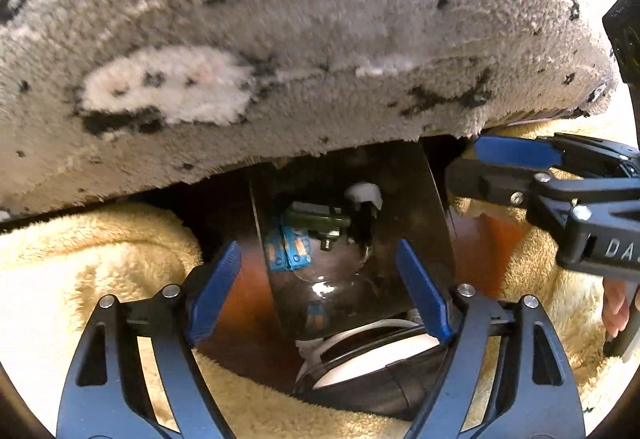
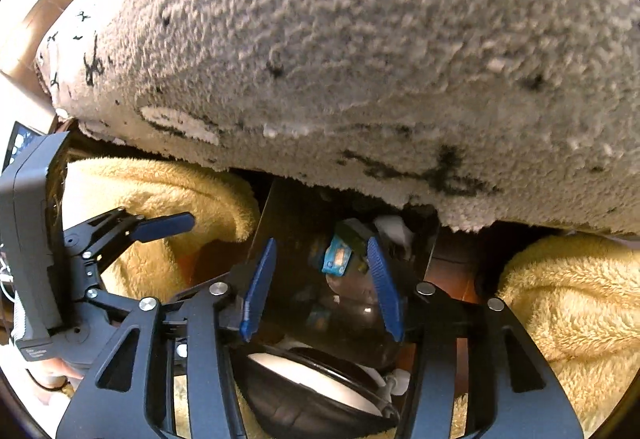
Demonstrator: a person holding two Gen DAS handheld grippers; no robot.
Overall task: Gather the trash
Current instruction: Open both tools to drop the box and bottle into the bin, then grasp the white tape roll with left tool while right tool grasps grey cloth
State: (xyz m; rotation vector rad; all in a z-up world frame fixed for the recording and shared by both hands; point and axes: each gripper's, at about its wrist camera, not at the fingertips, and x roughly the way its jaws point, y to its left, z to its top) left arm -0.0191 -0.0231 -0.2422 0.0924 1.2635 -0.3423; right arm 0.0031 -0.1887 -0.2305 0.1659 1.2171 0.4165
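A dark dustpan (image 1: 404,207) lies on the wood floor under the lifted edge of a grey rug (image 1: 280,39). In it lie a blue wrapper (image 1: 290,253), a green piece (image 1: 316,221) and a white crumpled scrap (image 1: 362,195). My left gripper (image 1: 320,291) is open just in front of the dustpan. My right gripper (image 1: 472,167) reaches in from the right under the rug edge. In the right wrist view my right gripper (image 2: 320,279) is open, with the blue wrapper (image 2: 338,259) between its fingers. The left gripper (image 2: 168,227) shows at left, open.
Yellow fluffy blankets (image 1: 100,259) (image 2: 568,303) lie on both sides of the dustpan. A black and white round object (image 1: 368,363) (image 2: 312,379) sits under the grippers. The grey rug (image 2: 360,59) hangs overhead. Wood floor (image 1: 484,251) shows between.
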